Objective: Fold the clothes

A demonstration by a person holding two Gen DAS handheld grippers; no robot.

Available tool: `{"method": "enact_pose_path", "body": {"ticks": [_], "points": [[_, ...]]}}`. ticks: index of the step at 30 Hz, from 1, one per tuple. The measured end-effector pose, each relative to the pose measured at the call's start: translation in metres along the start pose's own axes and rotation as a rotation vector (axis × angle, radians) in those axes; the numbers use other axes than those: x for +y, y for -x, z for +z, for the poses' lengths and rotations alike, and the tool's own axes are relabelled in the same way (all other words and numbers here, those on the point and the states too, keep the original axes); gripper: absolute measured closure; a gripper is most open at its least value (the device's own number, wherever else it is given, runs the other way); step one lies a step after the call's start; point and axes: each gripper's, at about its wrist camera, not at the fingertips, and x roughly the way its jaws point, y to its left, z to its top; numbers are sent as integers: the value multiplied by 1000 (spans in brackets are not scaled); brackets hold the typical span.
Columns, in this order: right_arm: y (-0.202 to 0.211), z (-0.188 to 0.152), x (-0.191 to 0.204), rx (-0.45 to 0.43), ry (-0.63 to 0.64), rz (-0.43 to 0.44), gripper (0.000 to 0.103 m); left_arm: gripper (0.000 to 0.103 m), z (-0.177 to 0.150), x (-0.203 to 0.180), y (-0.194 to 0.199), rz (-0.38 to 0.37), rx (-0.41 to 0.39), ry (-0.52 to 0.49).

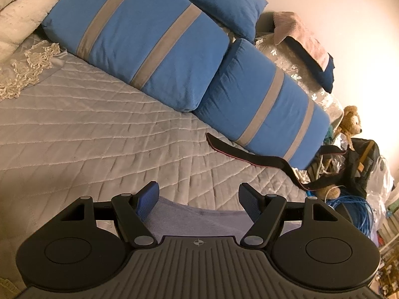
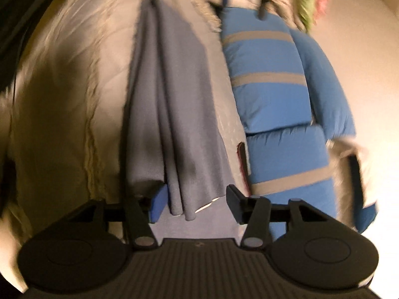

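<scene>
A grey-blue cloth (image 2: 169,87) lies folded into a long narrow strip on the pale quilted bedspread (image 2: 62,99), running away from my right gripper (image 2: 195,194). Its near end sits between the wide-apart jaws, and the blue pads do not press on it. The right wrist view is blurred. In the left wrist view an edge of the same grey-blue cloth (image 1: 199,216) shows low between the fingers of my left gripper (image 1: 198,191). That gripper is open above it and holds nothing.
Two blue pillows with grey stripes (image 1: 139,42) (image 1: 261,104) lean along the far side of the bed. A black strap (image 1: 249,157) trails off the quilt to the right. A teddy bear (image 1: 349,122), blue cable (image 1: 354,206) and clutter sit beyond the bed's right edge. A cream blanket (image 1: 25,7) is piled far left.
</scene>
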Motion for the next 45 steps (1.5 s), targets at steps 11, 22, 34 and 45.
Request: {"method": "enact_pose_path", "body": {"ticks": [11, 22, 34, 45], "points": [[-14, 10, -4, 51, 20, 96, 97, 34, 1, 1, 0, -2, 4, -1], [-5, -3, -48, 22, 59, -4, 99, 34, 0, 0, 0, -6, 5, -4], [-2, -46, -77, 86, 114, -56, 99, 34, -1, 0, -2, -3, 12, -9], [-1, -64, -29, 151, 23, 121, 46, 34, -3, -1, -6, 10, 39, -28]]}}
